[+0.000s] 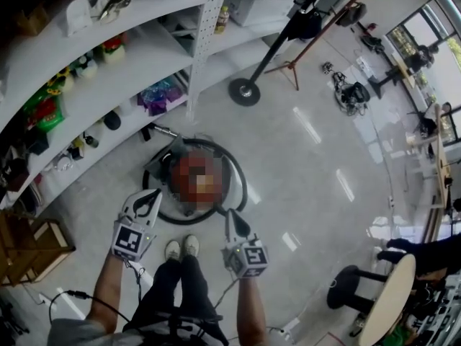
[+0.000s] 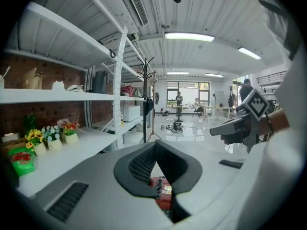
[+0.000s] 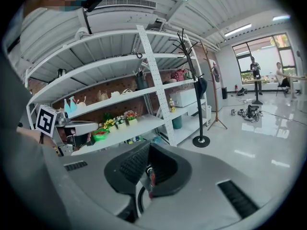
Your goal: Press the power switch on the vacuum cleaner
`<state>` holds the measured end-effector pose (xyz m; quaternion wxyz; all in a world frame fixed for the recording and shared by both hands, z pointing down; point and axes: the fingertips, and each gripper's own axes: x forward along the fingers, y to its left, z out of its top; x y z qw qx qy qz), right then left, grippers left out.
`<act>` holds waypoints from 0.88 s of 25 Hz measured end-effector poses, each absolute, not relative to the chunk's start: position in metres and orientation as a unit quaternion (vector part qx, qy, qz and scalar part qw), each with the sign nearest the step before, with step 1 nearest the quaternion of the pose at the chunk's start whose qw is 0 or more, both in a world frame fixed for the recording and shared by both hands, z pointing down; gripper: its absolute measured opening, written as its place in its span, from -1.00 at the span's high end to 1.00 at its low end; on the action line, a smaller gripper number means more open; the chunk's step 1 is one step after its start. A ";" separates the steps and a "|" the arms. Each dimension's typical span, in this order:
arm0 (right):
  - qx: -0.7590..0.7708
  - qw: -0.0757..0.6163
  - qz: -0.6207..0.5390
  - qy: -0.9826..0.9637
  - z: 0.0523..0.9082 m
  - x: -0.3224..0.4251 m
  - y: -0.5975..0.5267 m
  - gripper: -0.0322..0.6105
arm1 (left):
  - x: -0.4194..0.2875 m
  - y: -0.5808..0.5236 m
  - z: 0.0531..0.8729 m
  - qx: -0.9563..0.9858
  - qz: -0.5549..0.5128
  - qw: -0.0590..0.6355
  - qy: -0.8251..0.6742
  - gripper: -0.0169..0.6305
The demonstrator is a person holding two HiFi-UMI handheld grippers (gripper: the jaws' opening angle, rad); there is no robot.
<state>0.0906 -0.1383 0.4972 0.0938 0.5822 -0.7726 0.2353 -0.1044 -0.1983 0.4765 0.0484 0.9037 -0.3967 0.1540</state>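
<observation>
Overhead, the head view alone shows the layout: the red vacuum cleaner (image 1: 171,167) sits on the floor (image 1: 310,157) inside its looped hose (image 1: 242,187), just ahead of the person's shoes (image 1: 181,248) and beside the white shelves (image 1: 108,85). A mosaic patch covers its top, so the switch can't be made out.

The left gripper (image 1: 155,193) and right gripper (image 1: 232,218) hang above it, one to each side, not touching it.

The left gripper view only catches a red sliver of the vacuum below the jaws, plus the other gripper off to the right. The right gripper view shows even less red, with flower pots (image 3: 117,122) on a shelf.

Left gripper: jaw tips pressed together, nothing between. Right gripper: same, tips together, empty.
</observation>
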 end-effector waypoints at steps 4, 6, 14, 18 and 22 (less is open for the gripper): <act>0.572 0.104 0.244 -0.776 0.532 0.100 -0.148 0.86 | -0.094 -0.202 0.508 0.902 0.168 0.056 -0.395 0.92; 0.570 0.108 0.251 -0.775 0.550 0.105 -0.151 0.86 | -0.089 -0.203 0.524 0.901 0.178 0.053 -0.393 0.92; 0.546 0.126 0.274 -0.781 0.620 0.105 -0.153 0.86 | -0.079 -0.204 0.587 0.898 0.192 0.074 -0.388 0.92; 0.537 0.136 0.281 -0.784 0.648 0.102 -0.156 0.86 | -0.076 -0.203 0.614 0.897 0.198 0.087 -0.385 0.93; 0.536 0.133 0.286 -0.783 0.671 0.101 -0.162 0.86 | -0.074 -0.205 0.639 0.896 0.196 0.100 -0.387 0.93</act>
